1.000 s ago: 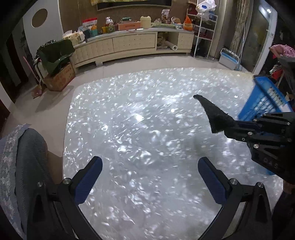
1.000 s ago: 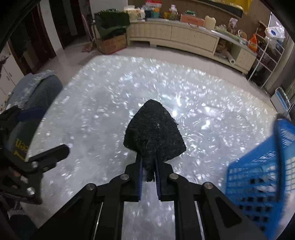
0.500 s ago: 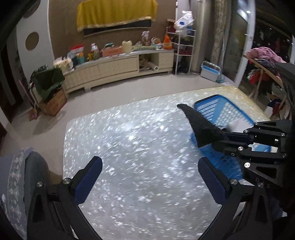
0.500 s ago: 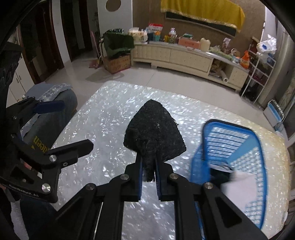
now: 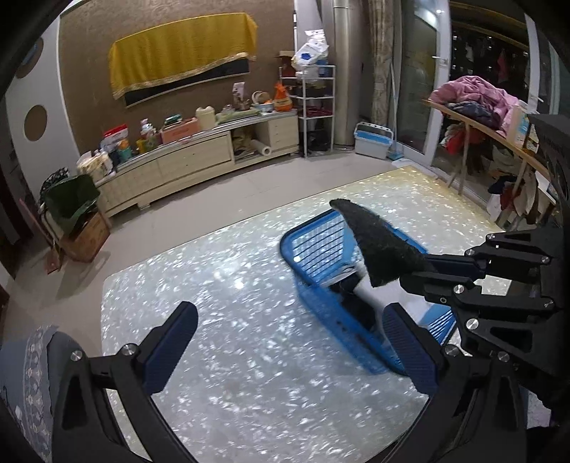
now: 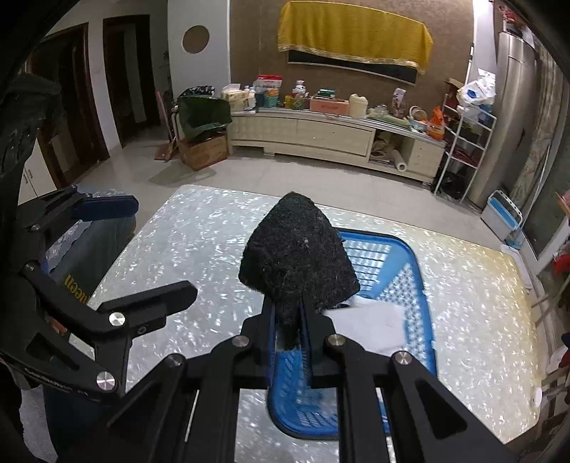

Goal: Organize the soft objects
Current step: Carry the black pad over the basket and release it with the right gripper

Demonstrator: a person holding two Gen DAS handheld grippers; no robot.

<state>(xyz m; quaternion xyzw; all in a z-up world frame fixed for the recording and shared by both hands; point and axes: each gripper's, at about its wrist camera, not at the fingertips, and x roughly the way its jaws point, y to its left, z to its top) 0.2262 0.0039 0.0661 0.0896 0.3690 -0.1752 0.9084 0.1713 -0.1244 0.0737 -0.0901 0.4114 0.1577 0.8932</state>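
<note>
Presently, your right claw [image 6: 292, 320] is clamped on a black fuzzy pad [image 6: 297, 256], gripping it by its narrow lower end so the broad, rounded part fans out ahead of the fingers. In the left wrist view the same right claw [image 5: 413, 272] enters from the right edge with the pad [image 5: 377, 249] standing out toward the left, seen nearly edge-on. The pad is held in the air over the blue basket [image 6: 409, 256], clear of the surface below.

Your left claw [image 5: 288, 338] stands wide apart with nothing between its blue pads [image 5: 171, 342]. In the right wrist view it [image 6: 153, 249] sits at the left side, fingers spread, over the near left corner of the tabletop [image 6: 199, 242].

The blue basket [image 5: 320, 249] rests on the glittering white tabletop [image 5: 221, 320], toward its right half. Inside it lie a white cloth [image 6: 370, 324] and a dark item [image 5: 352, 299] partly hidden by the claw and pad; you cannot tell what the dark item is.

Beyond the tabletop you have a tiled floor [image 6: 285, 174], a long cream cabinet [image 6: 320, 133] loaded with assorted goods, and a yellow cloth [image 6: 352, 32] draped high on the brown wall. A heap of pink clothing [image 5: 473, 94] lies on a rack at the right.
</note>
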